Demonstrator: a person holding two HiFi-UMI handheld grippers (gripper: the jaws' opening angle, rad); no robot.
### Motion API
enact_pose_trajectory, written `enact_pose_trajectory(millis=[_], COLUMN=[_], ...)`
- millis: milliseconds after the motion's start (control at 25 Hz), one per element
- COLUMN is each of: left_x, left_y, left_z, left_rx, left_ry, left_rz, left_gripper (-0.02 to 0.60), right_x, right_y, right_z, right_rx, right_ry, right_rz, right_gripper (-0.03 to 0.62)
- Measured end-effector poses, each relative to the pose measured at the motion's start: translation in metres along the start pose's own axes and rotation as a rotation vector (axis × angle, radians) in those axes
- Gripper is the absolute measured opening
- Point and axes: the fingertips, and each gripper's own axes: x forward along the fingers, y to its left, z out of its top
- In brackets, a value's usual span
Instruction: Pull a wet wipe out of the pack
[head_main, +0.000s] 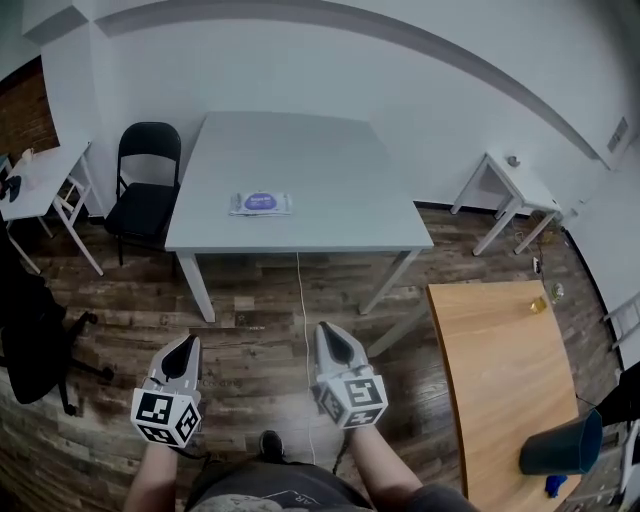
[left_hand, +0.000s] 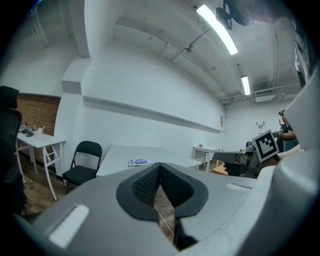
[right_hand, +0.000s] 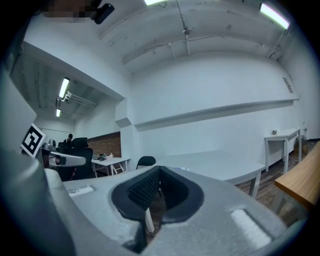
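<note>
Jaws closed, empty: left tool (head_main: 186, 346), right tool (head_main: 331, 332). Well ahead, by near edge of worktop (head_main: 310, 150): pack (head_main: 261, 203), long axis crosswise; neither tool clearly nearer.

The pack's (head_main: 260, 203) print is too small to read in the head view; in the left gripper view it is a tiny shape, and the surface's (left_hand: 125, 152) near edge and legs lie behind the left gripper (left_hand: 160, 165); in the right gripper view the pack is too small to make out; both forearms (head_main: 385, 472) are cut off at the frame's bottom edge, as is the wooden table (head_main: 500, 380); the office chair (head_main: 30, 340) and desk (head_main: 40, 180) are cut by the left edge.
</note>
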Motion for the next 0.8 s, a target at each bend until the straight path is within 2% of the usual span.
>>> enact_pose_trajectory(millis=[200, 520, 720, 800], left_x=[0.029, 0.054, 0.094, 0.114], left_y=[-0.009, 0.009, 0.027, 0.033], left_z=[0.011, 0.010, 0.006, 0.007], left_rx=[0.009, 0.007, -0.027, -0.022], left_ry=[-0.021, -0.011, -0.003, -0.003], left_rz=[0.003, 0.013, -0.016, -0.036], left_gripper=[0.018, 0.018, 0.018, 0.018], right_x=[0.022, 0.053, 0.079, 0.096], right_y=[-0.025, -0.021, -0.027, -0.039], right_z=[0.005, -0.008, -0.006, -0.005], right_rx=[-0.003, -0.014, -0.128, -0.131], right_ry=[0.006, 0.037, 0.054, 0.063], right_rz=[0.005, 0.044, 0.045, 0.028], right_gripper=[-0.009, -0.009, -0.009, -0.009])
